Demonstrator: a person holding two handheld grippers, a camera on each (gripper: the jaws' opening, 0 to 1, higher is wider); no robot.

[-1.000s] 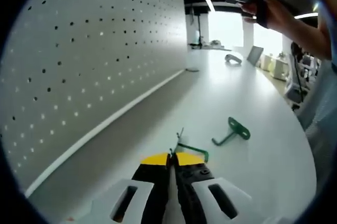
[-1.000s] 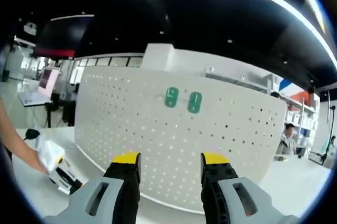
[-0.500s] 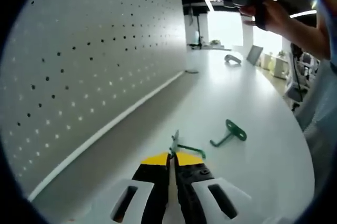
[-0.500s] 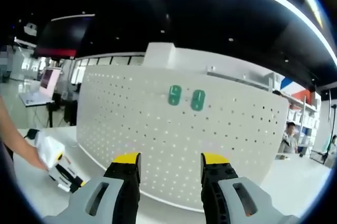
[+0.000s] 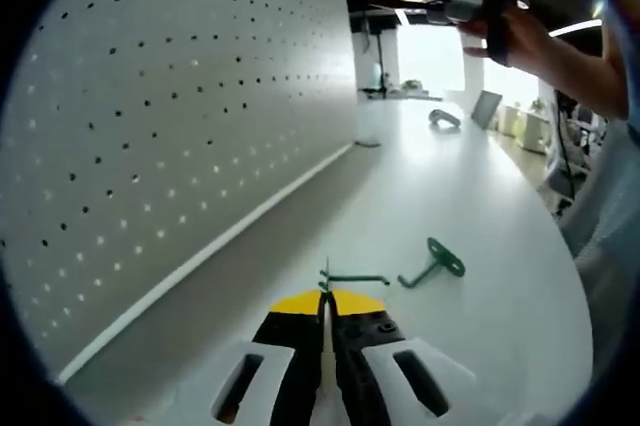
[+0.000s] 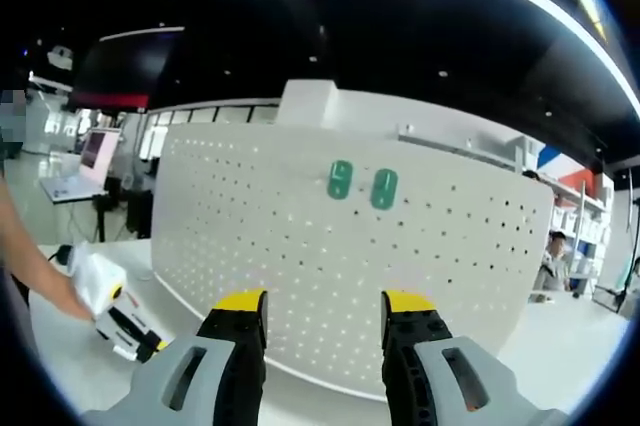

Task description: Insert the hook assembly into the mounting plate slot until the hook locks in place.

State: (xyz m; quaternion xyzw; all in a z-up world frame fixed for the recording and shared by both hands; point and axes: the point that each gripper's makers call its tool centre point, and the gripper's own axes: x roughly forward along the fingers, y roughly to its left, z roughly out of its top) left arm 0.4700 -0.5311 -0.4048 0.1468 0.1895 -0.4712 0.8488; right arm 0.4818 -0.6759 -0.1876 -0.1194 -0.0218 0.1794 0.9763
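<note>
**Hook in the left jaws, pegboard ahead**

Low centre of the left gripper view, the left gripper [image 5: 325, 304] is clamped on a green hook [image 5: 352, 279]; a second hook [image 5: 434, 261] lies on the table [image 5: 480, 196] beyond. Carry it level toward the pegboard [image 5: 150, 126], pins squared to the holes. The right gripper [image 6: 325, 311] stands apart, empty, facing two mounted hooks [image 6: 362, 184].

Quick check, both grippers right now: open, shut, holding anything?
Left gripper: shut on a green hook, lifted just above the table.
Right gripper: open, holding nothing, facing the pegboard.
</note>
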